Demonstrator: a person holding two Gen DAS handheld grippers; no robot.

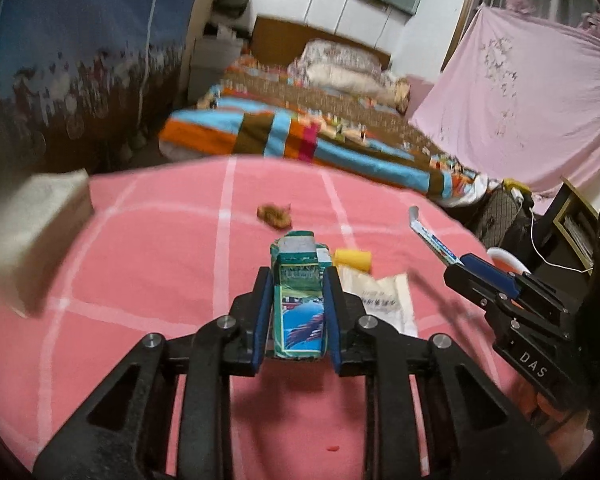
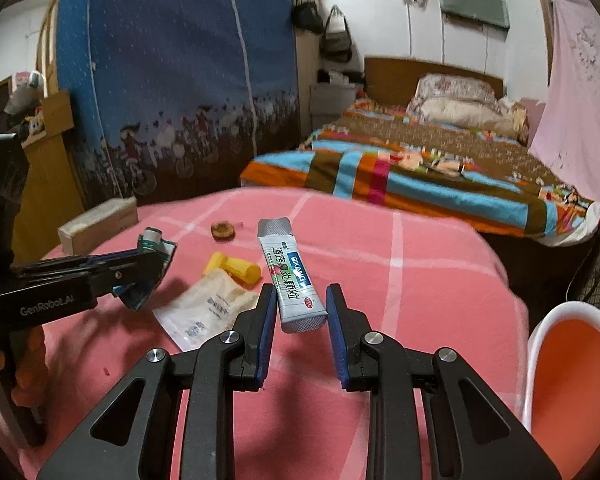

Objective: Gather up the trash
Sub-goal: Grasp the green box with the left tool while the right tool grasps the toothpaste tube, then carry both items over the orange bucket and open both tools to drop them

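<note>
A bench covered by a pink cloth with a white grid is seen in the foreground. On it lie a white flat pouch, two yellow caps just beyond it, a brown scrap farther off, and a pale box at the far left edge. A crushed teal carton is grasped between the jaws of the left gripper and is held above the cloth, near the pouch. A silver and white sachet with blue and green print is clasped edgewise by the jaws of the right gripper and is raised over the right part of the bench. A white tub with an orange inside is placed at the near right, beside the bench. Beyond the bench a bed with a striped blue, orange and brown blanket and pillows is seen. A blue fabric wardrobe stands at the far left, handbags are hung beside it, and a pink sheet is draped at the far right.
</note>
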